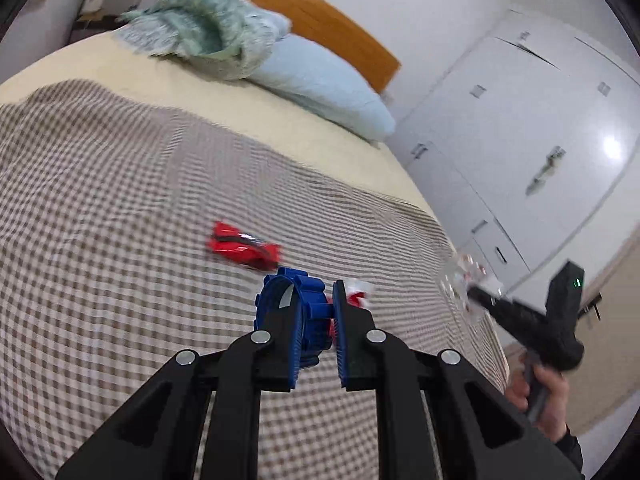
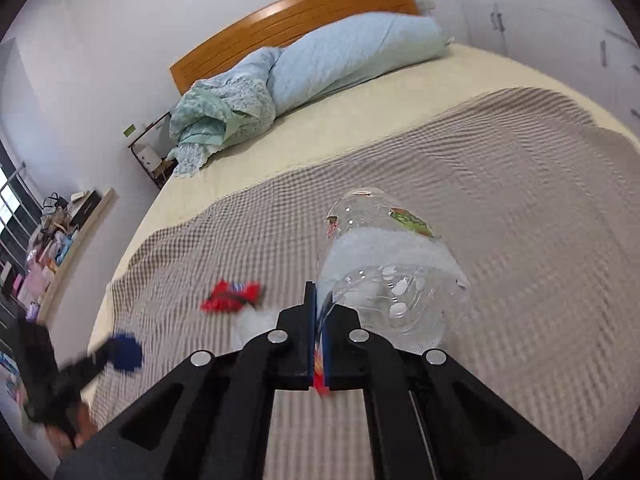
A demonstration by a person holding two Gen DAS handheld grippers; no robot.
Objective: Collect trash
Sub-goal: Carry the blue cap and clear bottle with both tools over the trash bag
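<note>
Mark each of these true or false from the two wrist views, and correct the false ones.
1. The left gripper holds a blue ring-shaped thing. True.
2. The right gripper has its jaws wide open. False: they are shut on the edge of a clear plastic cup.
3. A red wrapper lies on the checked blanket. True.
4. The cup stands upright on the bed. False: it is lifted in the jaws and tilted.
5. The headboard is white. False: it is orange-brown wood.
</note>
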